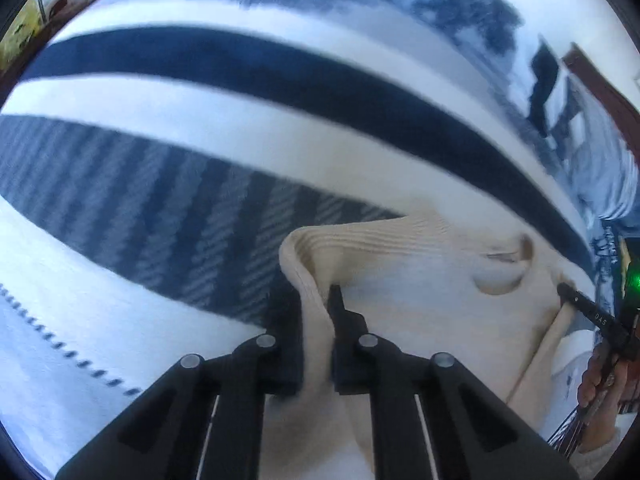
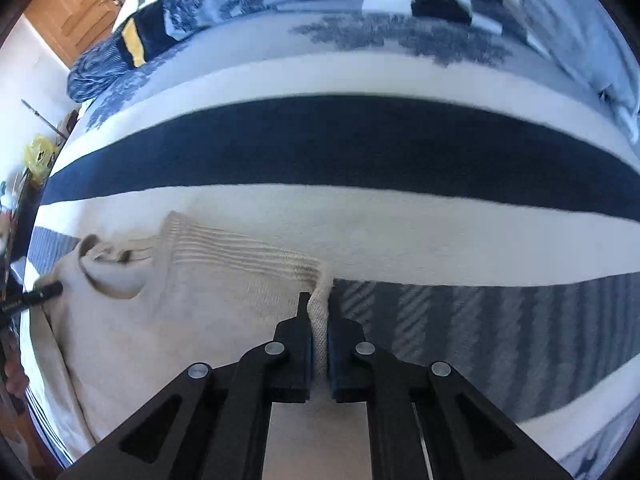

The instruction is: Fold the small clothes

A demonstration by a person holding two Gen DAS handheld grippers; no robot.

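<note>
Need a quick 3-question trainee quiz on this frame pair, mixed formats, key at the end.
1. True or false: the left gripper is shut on the cream sweater.
2. Multiple choice: what lies directly under the sweater? A) a bare wooden table B) a striped blanket C) a metal tray
3. Fill in: the right gripper pinches the sweater at its ribbed ____.

Key: 1 true, the jaws are pressed on a fold of its edge. 2 B, navy and white bands show all around it. 3 cuff, at the sleeve end; its jaws are closed on the knit.
</note>
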